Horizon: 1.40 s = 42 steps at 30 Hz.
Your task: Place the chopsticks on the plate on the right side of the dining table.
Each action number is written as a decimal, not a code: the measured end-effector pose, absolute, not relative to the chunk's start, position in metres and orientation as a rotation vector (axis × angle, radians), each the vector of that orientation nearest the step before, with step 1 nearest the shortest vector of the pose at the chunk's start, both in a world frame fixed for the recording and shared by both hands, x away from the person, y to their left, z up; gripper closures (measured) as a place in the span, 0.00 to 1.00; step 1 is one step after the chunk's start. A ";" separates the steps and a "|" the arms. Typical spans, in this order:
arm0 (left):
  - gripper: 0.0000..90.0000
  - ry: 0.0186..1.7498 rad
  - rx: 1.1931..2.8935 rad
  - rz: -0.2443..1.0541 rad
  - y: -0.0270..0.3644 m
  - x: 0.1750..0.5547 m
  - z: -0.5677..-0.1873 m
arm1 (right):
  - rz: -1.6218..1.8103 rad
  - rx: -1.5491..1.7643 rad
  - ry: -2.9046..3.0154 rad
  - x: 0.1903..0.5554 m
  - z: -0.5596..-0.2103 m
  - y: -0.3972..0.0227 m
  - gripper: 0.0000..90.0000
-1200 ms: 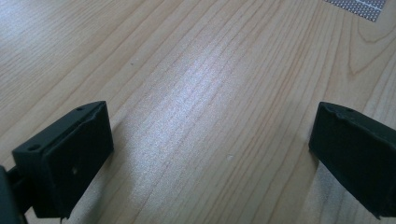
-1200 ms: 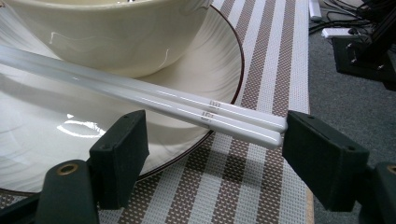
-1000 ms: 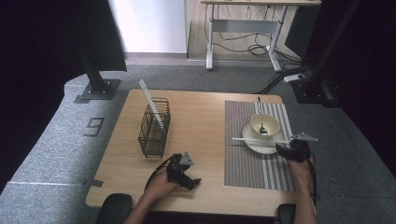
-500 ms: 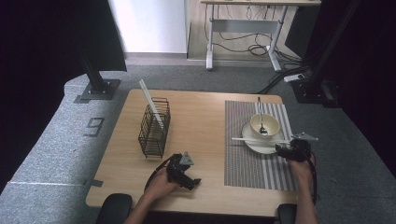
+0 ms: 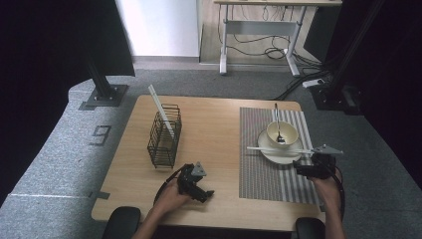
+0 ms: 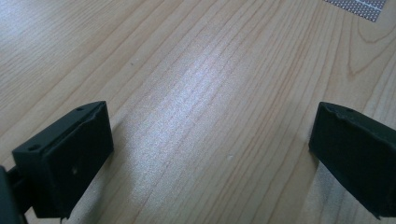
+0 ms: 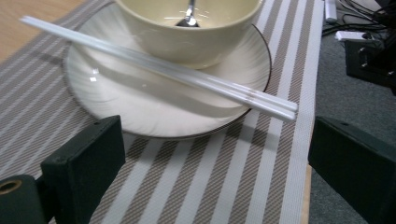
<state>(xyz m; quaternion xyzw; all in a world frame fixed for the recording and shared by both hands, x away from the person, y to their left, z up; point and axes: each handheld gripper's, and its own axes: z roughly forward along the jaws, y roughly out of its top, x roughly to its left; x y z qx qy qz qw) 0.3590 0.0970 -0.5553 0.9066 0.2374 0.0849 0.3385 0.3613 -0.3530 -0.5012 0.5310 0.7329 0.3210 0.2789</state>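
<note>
Reading from the left: a wire rack (image 5: 164, 135) stands on the wooden worktop (image 5: 219, 124) with one white chopstick (image 5: 161, 113) leaning out of it. Nearer the person, the left gripper (image 5: 205, 195) rests low on bare wood — its fingers (image 6: 65, 161) stand wide apart with nothing between them, and it sits where it sat a second ago. On the striped placemat (image 5: 259, 174) a bowl (image 5: 282, 134) holding a spoon (image 5: 277, 124) sits on a plate (image 5: 271, 153). The pair of chopsticks (image 5: 278, 150) lies across the plate's near rim, touching the bowl's side, one end jutting over the mat. At the far right, the right gripper (image 5: 298, 170) is just beside that end; its fingers (image 7: 81, 161) have just been opening and now stand wide, empty, clear of the pair. Judged from this, the release looks complete — the chopsticks are set down, and the lone one in the rack is probably next.
</note>
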 end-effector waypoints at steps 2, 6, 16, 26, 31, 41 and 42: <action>0.00 0.618 2.361 0.221 0.097 0.359 -0.555 | 0.870 1.413 1.980 0.355 -0.496 -0.350 0.04; 0.00 0.616 2.361 0.219 0.097 0.359 -0.555 | 0.890 1.378 2.013 0.343 -0.484 -0.341 0.03; 0.00 0.614 2.362 0.219 0.097 0.359 -0.555 | 0.945 1.307 2.080 0.316 -0.458 -0.312 0.04; 0.00 0.619 2.361 0.220 0.097 0.359 -0.555 | 0.991 1.231 2.153 0.307 -0.445 -0.276 0.04; 0.00 0.625 2.358 0.221 0.096 0.359 -0.555 | 1.004 1.181 2.236 0.314 -0.456 -0.256 0.01; 0.00 0.623 2.360 0.222 0.096 0.359 -0.555 | 0.955 1.187 2.279 0.332 -0.488 -0.233 0.00; 0.00 0.622 2.360 0.222 0.096 0.359 -0.555 | 0.955 1.189 2.275 0.334 -0.492 -0.232 0.01</action>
